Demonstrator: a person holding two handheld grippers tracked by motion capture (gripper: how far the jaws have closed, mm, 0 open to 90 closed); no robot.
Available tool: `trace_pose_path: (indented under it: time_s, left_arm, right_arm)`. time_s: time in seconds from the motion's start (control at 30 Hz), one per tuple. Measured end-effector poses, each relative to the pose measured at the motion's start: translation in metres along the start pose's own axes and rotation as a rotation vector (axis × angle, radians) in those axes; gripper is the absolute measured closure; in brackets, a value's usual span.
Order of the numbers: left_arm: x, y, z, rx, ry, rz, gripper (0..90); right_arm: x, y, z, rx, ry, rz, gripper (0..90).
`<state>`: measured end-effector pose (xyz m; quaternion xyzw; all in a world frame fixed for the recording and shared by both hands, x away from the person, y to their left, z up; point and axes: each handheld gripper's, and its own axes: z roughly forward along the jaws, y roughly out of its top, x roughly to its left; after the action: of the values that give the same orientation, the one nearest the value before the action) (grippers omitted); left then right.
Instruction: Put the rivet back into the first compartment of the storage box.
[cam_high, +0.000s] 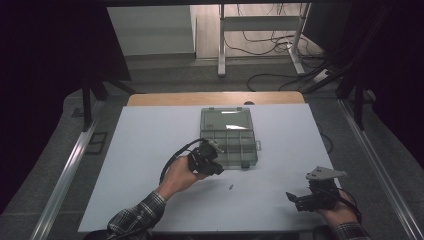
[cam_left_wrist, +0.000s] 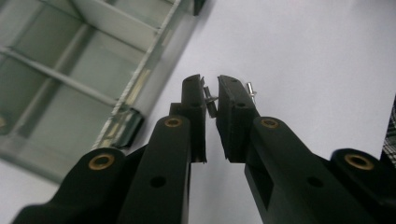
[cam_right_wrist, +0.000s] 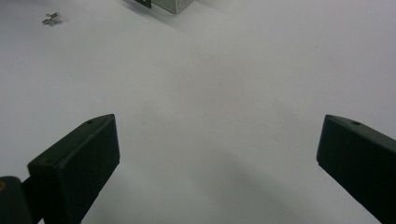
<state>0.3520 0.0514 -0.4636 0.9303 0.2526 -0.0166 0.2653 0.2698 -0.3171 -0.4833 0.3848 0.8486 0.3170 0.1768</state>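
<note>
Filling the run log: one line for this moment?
left hand-held gripper: shut on small screw | right hand-held gripper: open | organizer box: open

The table (cam_high: 150, 150) carried a pale white sheet over most of its top, with a strip of bare wood showing along the 12 o'clock edge. Just 12 o'clock of the sheet's centre lay a clear plastic compartment box (cam_high: 228, 137), open, its lid lying flat toward 12 o'clock and its divided tray toward 6. A small metal screw (cam_high: 230, 187) lay alone on the sheet at about 6 o'clock of the box, near it but apart.
</note>
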Motion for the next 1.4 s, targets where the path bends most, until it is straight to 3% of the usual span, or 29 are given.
trace_pose_path:
  time_s: [0.6, 0.87, 1.1, 1.4]
  left_arm:
    - [0.039, 0.010, -0.030, -0.023, 0.044, -0.083, 81.8]
    - [0.061, 0.020, -0.038, -0.031, 0.085, -0.112, 81.8]
    - [0.075, 0.026, -0.034, -0.023, 0.111, -0.130, 81.6]
    - [0.094, 0.030, -0.016, -0.019, 0.137, -0.186, 81.5]
  right_arm:
    - [0.000, 0.000, 0.000, -0.003, 0.001, 0.000, 0.0]
    - [0.000, 0.000, 0.000, -0.002, 0.002, -0.001, 0.0]
    - [0.000, 0.000, 0.000, -0.002, 0.003, -0.001, 0.0]
    - [0.000, 0.000, 0.000, -0.002, 0.006, -0.002, 0.0]
